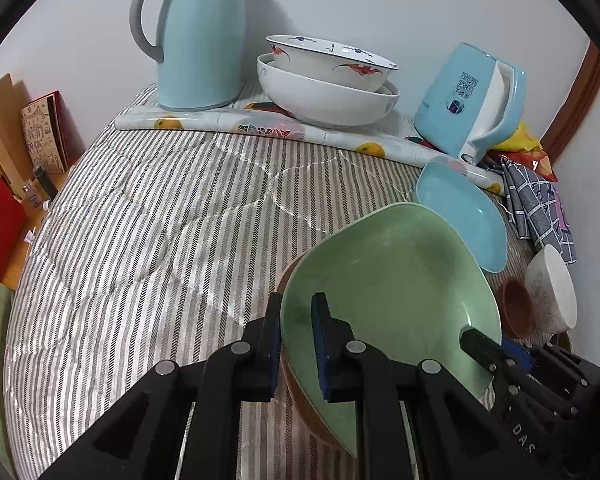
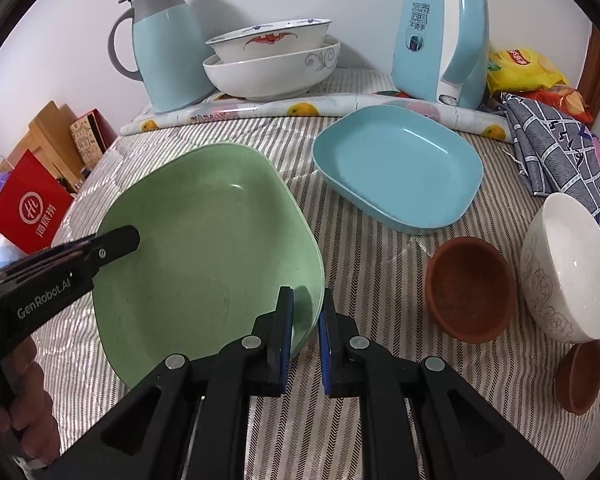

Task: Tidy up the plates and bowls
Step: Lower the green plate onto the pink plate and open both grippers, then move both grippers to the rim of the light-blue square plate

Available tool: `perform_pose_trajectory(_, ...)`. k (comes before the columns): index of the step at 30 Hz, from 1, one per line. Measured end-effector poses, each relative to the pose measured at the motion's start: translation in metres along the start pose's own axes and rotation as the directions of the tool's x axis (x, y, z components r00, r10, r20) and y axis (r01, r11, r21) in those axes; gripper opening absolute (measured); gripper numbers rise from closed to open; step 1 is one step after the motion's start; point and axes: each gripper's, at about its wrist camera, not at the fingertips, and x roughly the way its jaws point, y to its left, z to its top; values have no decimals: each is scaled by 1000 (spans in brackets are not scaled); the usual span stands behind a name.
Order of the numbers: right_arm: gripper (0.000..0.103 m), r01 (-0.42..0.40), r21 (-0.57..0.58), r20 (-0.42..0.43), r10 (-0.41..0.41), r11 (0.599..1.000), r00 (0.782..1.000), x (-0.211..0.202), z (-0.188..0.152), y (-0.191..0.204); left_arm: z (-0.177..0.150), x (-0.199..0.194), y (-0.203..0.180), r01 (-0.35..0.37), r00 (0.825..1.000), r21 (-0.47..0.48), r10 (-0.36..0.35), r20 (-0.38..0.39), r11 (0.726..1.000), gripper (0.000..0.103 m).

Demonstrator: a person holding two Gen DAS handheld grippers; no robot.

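Both grippers, left [image 1: 296, 344] and right [image 2: 306, 340], pinch opposite rims of the green plate [image 2: 208, 256], near the blue dish [image 2: 398, 168].

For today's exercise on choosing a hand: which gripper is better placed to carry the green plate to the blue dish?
Right. Both grippers straddle the green plate, but the right gripper is on the side nearer the blue dish.

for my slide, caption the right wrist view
Both grippers clamp opposite rims of the green plate beside a blue dish.
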Motion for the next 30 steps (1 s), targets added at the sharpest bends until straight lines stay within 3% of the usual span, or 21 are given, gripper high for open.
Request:
perform_pose_trajectory(18, 20, 10, -50, -55, -12, 999, 998, 17, -7, 7, 0, 19, 9, -10, 999, -7, 10, -35, 1000, 14)
perform_pose_trajectory(20, 24, 6, -49, -57, -9, 999, 998, 17, -9, 5, -2, 19, 9, -15, 999, -11, 15, -44, 1000, 19)
perform_pose_trajectory(22, 33, 1, -51, -57, -4, 999, 998, 14, -12, 4, -3, 18, 10, -25, 999, -21, 24, -46, 999, 38)
perform_pose_trajectory(25, 38, 12, -56, -49, -15, 998, 999, 9, -14, 3, -5, 9, 12, -33, 999, -29, 32, -20, 999, 44)
perform_pose_trajectory(30, 42, 9, -38, -40, -10, 999, 999, -1, -15, -4, -6, -2, 10, -39, 999, -32, 39, -7, 999, 45)
